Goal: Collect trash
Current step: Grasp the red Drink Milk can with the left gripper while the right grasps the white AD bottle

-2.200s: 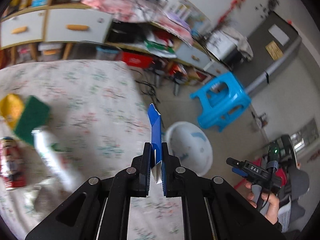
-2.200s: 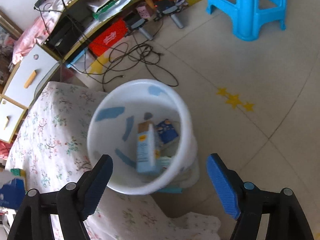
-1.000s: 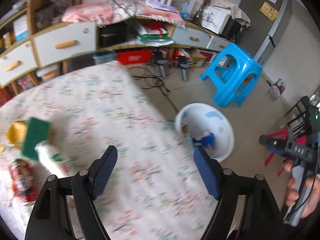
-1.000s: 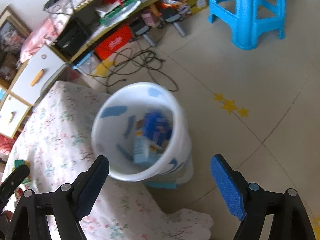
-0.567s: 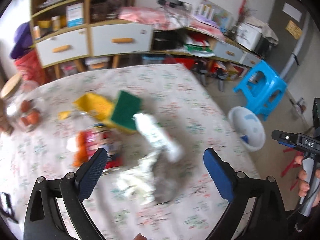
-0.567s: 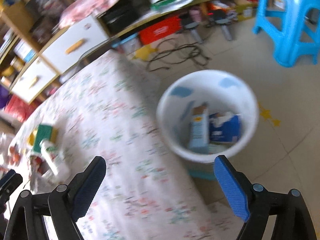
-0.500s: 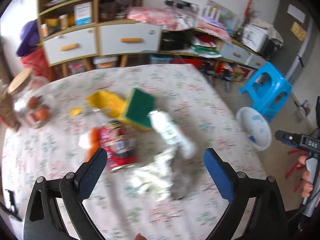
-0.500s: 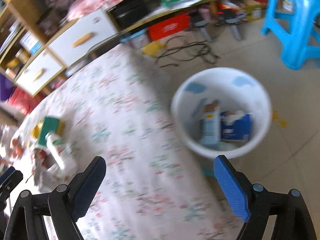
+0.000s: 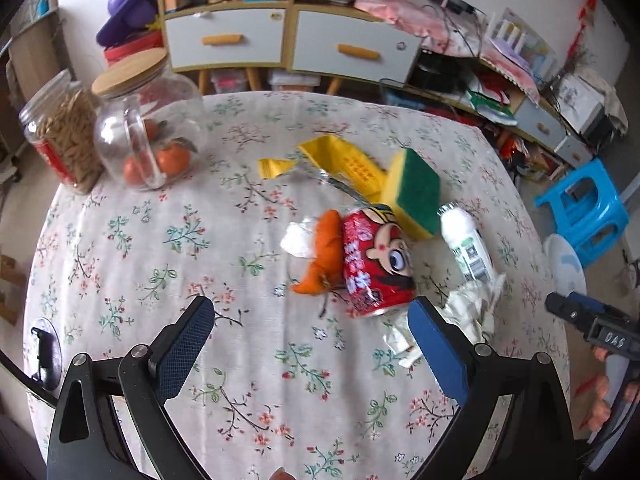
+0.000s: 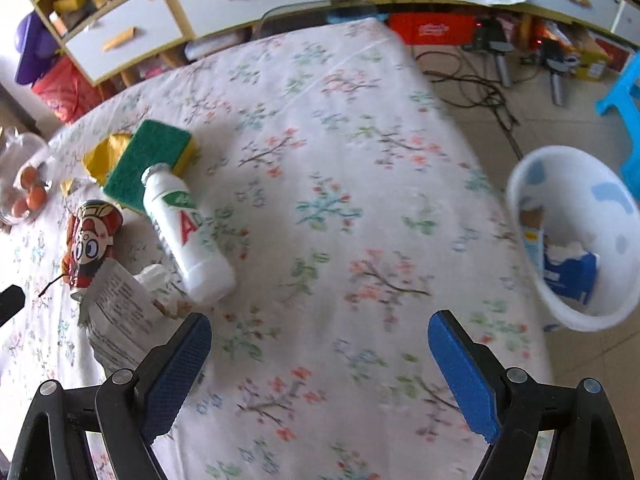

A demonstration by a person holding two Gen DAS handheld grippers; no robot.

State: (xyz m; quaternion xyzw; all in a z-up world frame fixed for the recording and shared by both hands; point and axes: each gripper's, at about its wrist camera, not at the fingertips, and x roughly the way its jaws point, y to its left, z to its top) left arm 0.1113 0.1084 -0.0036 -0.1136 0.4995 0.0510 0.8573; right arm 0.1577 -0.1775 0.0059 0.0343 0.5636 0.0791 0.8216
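On the floral tablecloth [image 9: 160, 248] lies a heap of trash: a red can [image 9: 374, 258] on its side, an orange peel [image 9: 322, 252], a white bottle [image 9: 466, 246], crumpled white paper [image 9: 470, 312], a yellow wrapper [image 9: 340, 160] and a green-yellow sponge [image 9: 416, 192]. My left gripper [image 9: 310, 344] is open and empty, just short of the can. My right gripper [image 10: 320, 360] is open and empty above the cloth [image 10: 360, 200], right of the bottle [image 10: 182, 218], can [image 10: 92, 240] and paper [image 10: 120, 300]. The white bin [image 10: 576, 236] holds a carton and a blue packet.
Two glass jars [image 9: 132, 120] stand at the table's far left. A blue stool [image 9: 584, 208] and the bin [image 9: 564, 264] are on the floor to the right. Cabinets and cluttered shelves [image 9: 288, 40] line the back wall. Cables [image 10: 480, 84] lie on the floor.
My left gripper let go of the blue packet over the bin, then swung back over the table to the trash heap. My right gripper swung from the bin towards the table.
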